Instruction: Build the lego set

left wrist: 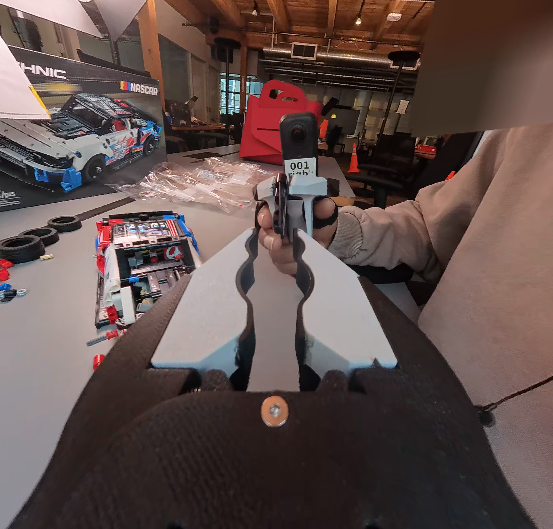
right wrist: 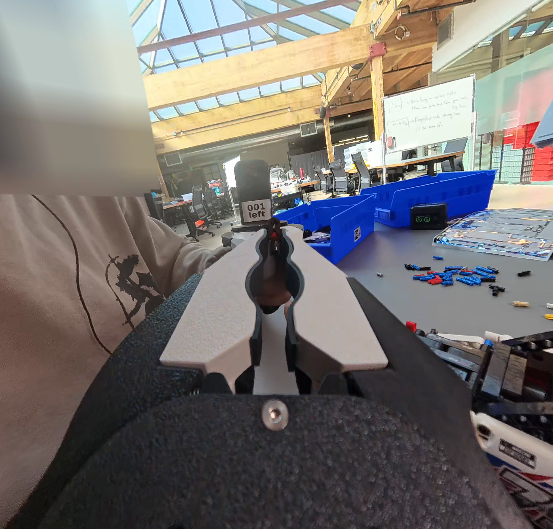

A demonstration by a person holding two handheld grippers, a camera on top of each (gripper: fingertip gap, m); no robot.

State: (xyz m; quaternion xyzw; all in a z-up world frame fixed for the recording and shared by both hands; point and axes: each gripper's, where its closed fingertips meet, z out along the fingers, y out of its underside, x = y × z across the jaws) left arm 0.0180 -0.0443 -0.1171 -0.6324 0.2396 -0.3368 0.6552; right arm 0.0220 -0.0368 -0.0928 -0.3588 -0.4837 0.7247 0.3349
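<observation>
The part-built Lego car (left wrist: 143, 260), white, blue, red and black, lies on the grey table (left wrist: 45, 365) left of my left gripper; its near end also shows in the right wrist view (right wrist: 493, 380). My left gripper (left wrist: 276, 236) is open and empty, raised above the table. It faces my right gripper (left wrist: 288, 215), which a hand holds just beyond its tips. My right gripper (right wrist: 273, 234) is shut on a small black Lego piece (right wrist: 274, 239) with a red pin in it. The piece shows as a black beam in the left wrist view (left wrist: 280, 206).
Three black tyres (left wrist: 30, 241) and small loose parts lie at the left. The set's box (left wrist: 74, 132), empty plastic bags (left wrist: 194, 179) and a red bag (left wrist: 275, 126) stand behind. Blue bins (right wrist: 344, 224), a pile of pins (right wrist: 454, 277), a sticker sheet (right wrist: 493, 233) and a small black device (right wrist: 428, 215) sit to the right. My left and right fingertips are right by each other. Both grippers' tips are roughly 20 centimetres from the part-built Lego car (left wrist: 143, 260).
</observation>
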